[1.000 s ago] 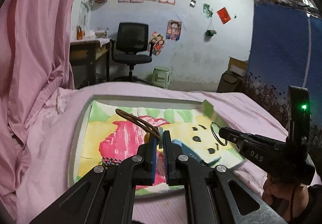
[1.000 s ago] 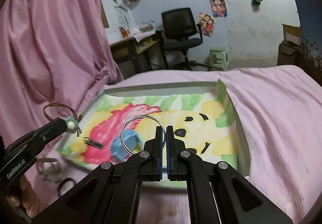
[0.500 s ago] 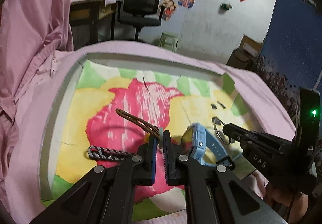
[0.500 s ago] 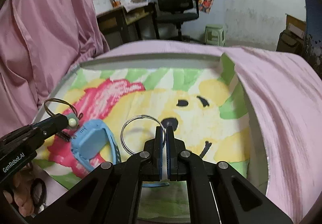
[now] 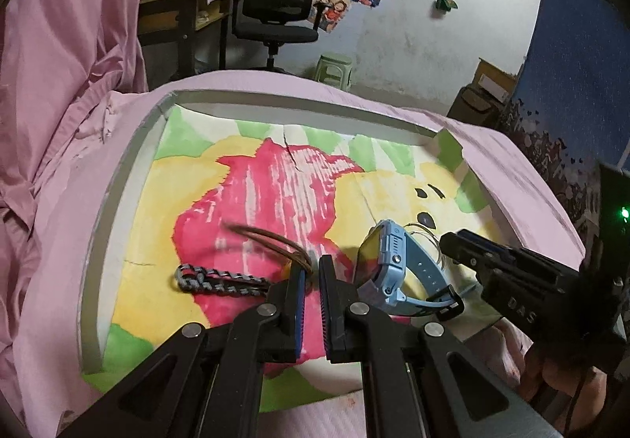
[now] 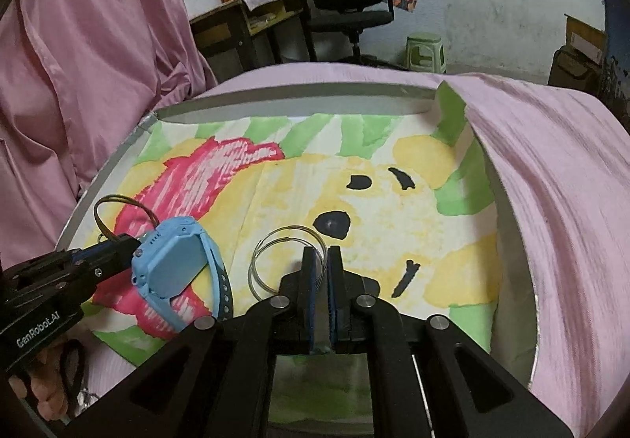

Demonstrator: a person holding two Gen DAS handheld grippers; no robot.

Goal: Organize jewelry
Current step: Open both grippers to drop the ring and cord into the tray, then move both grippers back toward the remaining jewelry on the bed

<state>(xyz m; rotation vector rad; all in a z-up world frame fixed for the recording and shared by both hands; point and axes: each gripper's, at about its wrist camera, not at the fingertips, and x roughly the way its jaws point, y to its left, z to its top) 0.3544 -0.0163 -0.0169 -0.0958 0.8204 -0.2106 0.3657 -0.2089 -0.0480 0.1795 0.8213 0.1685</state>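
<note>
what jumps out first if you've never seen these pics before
The bright painted sheet lining the shallow tray grabs the eye first, pink and yellow with a cartoon face. On it stands a blue smartwatch, between the two grippers. The left gripper pinches a brown cord bracelet; the right gripper holds a thin wire ring.

The left gripper [image 5: 311,276] points forward and down over the near left part of the tray, its jaws almost closed with only a narrow gap between them. The right gripper [image 6: 323,261] sits beside it to the right, angled inward over the near middle of the tray, jaws also nearly closed. A bare hand [image 6: 39,394] grips the left gripper's handle.
</note>
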